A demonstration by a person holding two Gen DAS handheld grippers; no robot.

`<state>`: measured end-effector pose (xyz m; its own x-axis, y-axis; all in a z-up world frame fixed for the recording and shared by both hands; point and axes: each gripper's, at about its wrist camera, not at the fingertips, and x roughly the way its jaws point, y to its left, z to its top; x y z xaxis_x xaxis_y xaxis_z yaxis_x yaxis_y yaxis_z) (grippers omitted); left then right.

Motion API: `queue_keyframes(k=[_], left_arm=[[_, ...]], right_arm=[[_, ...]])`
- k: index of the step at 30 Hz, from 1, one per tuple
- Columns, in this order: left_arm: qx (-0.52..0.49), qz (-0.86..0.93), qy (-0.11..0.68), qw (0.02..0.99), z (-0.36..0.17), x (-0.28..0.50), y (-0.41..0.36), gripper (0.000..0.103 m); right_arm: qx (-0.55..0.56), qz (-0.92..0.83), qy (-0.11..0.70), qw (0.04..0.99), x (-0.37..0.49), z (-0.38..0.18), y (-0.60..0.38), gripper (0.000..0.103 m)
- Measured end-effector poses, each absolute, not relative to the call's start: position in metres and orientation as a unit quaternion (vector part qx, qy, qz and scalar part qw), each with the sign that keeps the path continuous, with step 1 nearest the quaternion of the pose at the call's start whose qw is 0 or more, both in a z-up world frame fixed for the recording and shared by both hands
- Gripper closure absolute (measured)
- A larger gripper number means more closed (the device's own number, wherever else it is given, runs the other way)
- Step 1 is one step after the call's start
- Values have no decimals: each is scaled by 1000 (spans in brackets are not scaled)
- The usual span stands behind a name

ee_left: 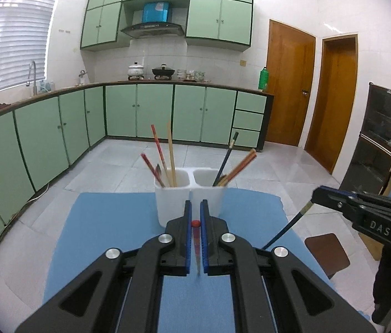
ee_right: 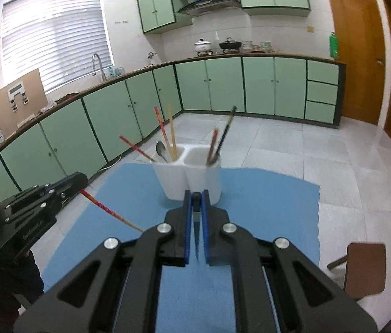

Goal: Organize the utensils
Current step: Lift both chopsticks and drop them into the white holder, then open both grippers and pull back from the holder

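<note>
A white two-cup utensil holder [ee_left: 173, 202] [ee_right: 176, 183] stands at the far side of the blue mat [ee_left: 106, 222]. Its left cup holds red and pale chopsticks and a metal spoon [ee_right: 161, 149]; its right cup holds a dark chopstick and brown ones. My left gripper [ee_left: 196, 204] is shut on a red chopstick [ee_left: 196, 247], seen end-on, above the mat just short of the holder. My right gripper [ee_right: 196, 193] is shut on a dark chopstick [ee_right: 196, 222], also close before the holder. Each view shows the other gripper at its side: right gripper [ee_left: 316, 195] with its dark chopstick [ee_left: 287, 227], left gripper [ee_right: 80, 183] with its red chopstick [ee_right: 106, 209].
The mat lies on a white table [ee_left: 15, 249] over a tiled floor. A brown chair seat [ee_right: 364, 266] stands low at the right. Green kitchen cabinets [ee_left: 151, 111] run along the far wall and the left. A dark shelf unit [ee_left: 375, 138] stands at the right.
</note>
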<state>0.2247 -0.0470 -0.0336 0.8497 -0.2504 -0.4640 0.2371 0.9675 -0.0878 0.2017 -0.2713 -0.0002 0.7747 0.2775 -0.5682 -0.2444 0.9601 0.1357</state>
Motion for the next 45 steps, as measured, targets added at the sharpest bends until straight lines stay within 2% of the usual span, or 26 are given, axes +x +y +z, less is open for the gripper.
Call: queue_keyframes(k=[9,14,19,25,33,35,36,37,38,40,44,45], left_arm=[[-31,-158,193,968,25,252,-36,97],[-28,-157,134,978,71,275,-38,97],[-12,-140,79,987,106,311,-50,97],[-7,-124,77,989,89,365,-62,97],[-11,-122,167,978,25,420,-62,97],[-8,-123,187,975,12,426,-62,96],[-9,-122,192,974,7,424,-60,93],[-12,-124,195,973,6,423,-59,91],[-14,-124,193,973,5,418,-57,88],[-15,-123,187,974,8,408,-51,80],[-13,-113,172,978,17,378,-44,56],[-11,-111,169,979,18,370,-43,50]], right_arm=[[21,189,260,947,238,67,-258,97],[30,198,216,955,267,114,-258,97],[32,183,199,962,310,132,-259,97],[29,161,217,962,360,106,-261,97],[33,157,270,949,389,41,-257,95],[28,149,279,948,389,31,-256,85],[28,145,278,949,387,28,-258,73],[28,139,275,951,384,27,-260,66],[27,132,271,953,382,28,-262,63],[24,117,261,958,373,31,-269,51],[23,84,243,966,347,38,-284,38],[21,75,239,968,337,39,-287,31]])
